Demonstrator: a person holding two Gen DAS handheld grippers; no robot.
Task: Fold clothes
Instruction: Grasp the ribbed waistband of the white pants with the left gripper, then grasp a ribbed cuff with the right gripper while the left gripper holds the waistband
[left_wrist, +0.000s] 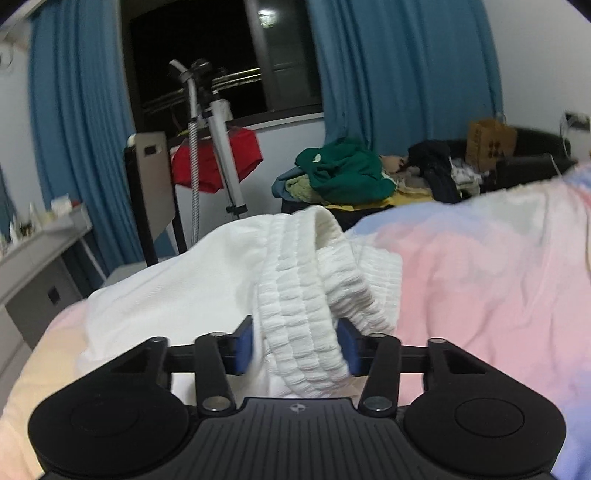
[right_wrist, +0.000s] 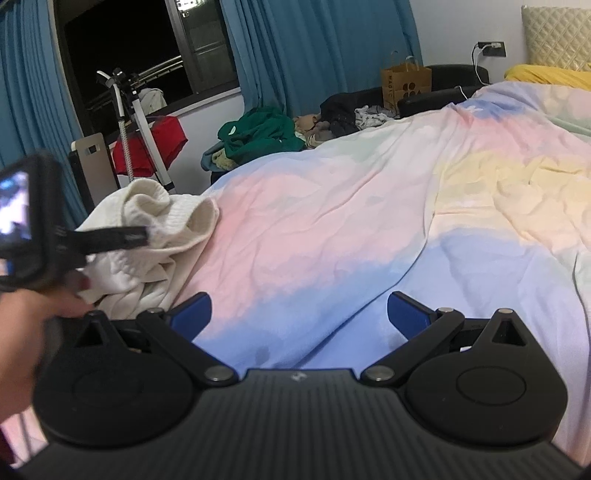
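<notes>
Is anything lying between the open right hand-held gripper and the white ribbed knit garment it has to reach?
Nothing visible does. Only bare pastel tie-dye bedsheet lies between the right hand-held gripper and the white ribbed knit garment, which the left hand-held gripper already grips by its ribbed band.

light: even indoor, window (left_wrist: 221, 55) black | glare: lamp reflection (small) | blur: slight, edges | distortion: fisheye corners

Home bedroom: bed w/ pastel duvet (right_wrist: 332, 229), blue curtains (right_wrist: 314, 48), clothes pile (right_wrist: 258, 133), garment steamer (left_wrist: 218, 122).
</notes>
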